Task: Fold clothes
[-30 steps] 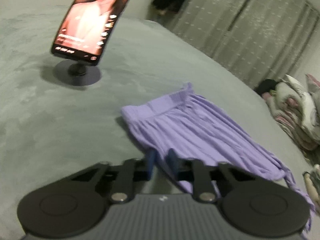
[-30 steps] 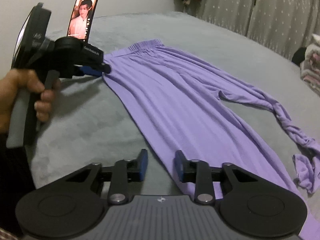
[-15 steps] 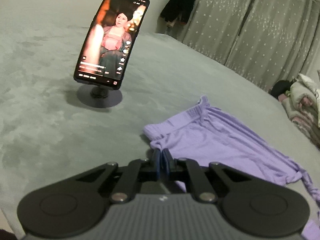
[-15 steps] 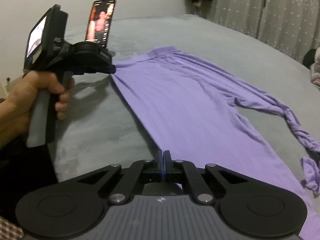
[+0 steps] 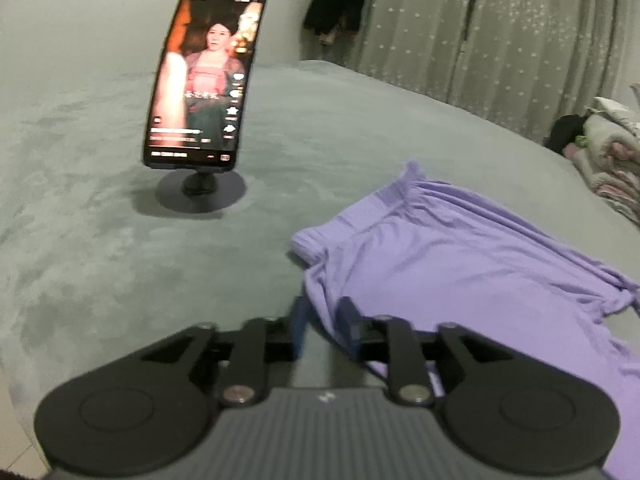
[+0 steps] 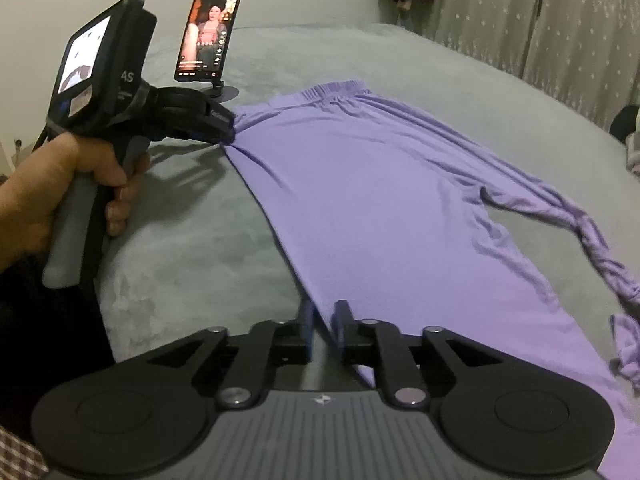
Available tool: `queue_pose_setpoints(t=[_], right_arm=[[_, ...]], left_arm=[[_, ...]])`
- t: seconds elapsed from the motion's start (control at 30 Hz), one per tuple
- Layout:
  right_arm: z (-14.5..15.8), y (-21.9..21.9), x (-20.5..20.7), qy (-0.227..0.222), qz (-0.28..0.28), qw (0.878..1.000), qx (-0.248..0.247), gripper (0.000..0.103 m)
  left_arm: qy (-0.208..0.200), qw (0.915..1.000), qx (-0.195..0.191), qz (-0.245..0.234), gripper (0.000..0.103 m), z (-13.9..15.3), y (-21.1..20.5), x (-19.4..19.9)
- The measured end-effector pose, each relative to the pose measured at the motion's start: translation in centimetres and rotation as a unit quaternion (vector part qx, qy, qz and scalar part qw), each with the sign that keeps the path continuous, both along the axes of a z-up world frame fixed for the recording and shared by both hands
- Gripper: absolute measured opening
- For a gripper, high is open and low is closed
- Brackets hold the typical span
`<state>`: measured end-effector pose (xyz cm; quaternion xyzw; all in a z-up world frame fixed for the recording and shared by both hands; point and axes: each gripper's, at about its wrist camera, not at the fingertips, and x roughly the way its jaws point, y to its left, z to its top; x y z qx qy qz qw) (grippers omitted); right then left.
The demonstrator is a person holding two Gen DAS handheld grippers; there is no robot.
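Your left gripper (image 5: 323, 330) and right gripper (image 6: 323, 330) are both opening, jaws parted over the near edge of the purple trousers (image 6: 384, 184), unpinched, spread flat on the grey bed (image 6: 192, 256).

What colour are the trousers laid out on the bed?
Plain light purple trousers, no pattern; the right wrist view shows them best.

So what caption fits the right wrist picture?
Both claws, right and left, opening along the purple pants' edge.
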<state>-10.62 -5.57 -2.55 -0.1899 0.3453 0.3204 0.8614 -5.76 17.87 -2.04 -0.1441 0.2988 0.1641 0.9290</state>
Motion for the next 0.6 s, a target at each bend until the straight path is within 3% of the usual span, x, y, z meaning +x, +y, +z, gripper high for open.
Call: queue_pose_setpoints(t=[0.1, 0.27, 0.43, 0.6], right_arm=[[0.2, -0.5, -0.2, 0.004, -0.004, 1.000, 0.006, 0.024], [0.6, -2.1, -0.4, 0.007, -0.032, 0.999, 0.010, 0.025], [0.9, -4.9, -1.2, 0.022, -0.079, 0.996, 0.025, 0.025], [1.1, -8.8, -2.9, 0.030, -0.150, 0.987, 0.052, 0.026]], left_arm=[[-0.005, 0.9999, -0.002, -0.010, 0.049, 0.1, -0.3, -0.4], [0.000, 0.9997, 0.014, -0.018, 0.057, 0.7, -1.0, -1.5], [0.004, 0.9980, 0.013, -0.062, 0.066, 1.5, -2.5, -2.7], [-0.004, 0.9928, 0.026, -0.117, 0.067, 2.1, -5.7, -3.3]])
